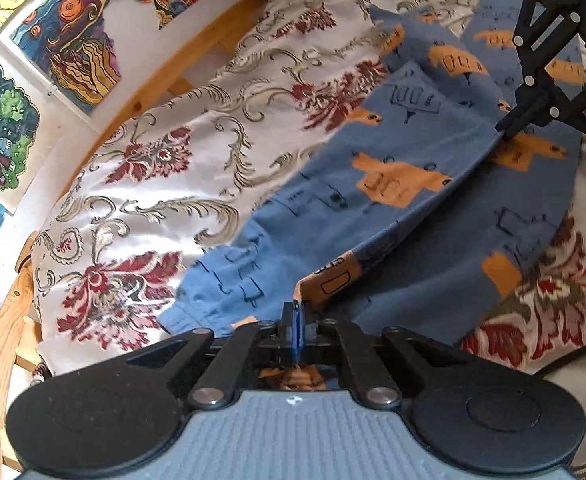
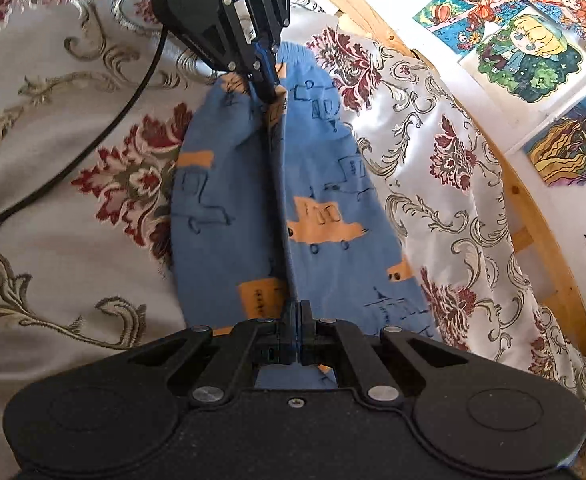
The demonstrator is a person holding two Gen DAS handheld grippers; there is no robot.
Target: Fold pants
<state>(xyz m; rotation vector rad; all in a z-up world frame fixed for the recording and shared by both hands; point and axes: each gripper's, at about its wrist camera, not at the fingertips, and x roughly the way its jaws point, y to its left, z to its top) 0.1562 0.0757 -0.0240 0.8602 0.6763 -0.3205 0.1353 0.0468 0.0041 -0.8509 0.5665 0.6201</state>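
**Fold edge pinched at both ends, slip is the danger**

On the flowered bedspread the blue pants are spread. The left gripper is clamped tight on the edge near the waistband; the right gripper is likewise closed on the same raised ridge. If the ridge is pulled unevenly, fabric could be lost from one pinch and the leg left skewed.

Pants lie on the bedspread, one gripper at each end: right gripper near, left gripper far. Beyond the pants' right side, drawings hang.
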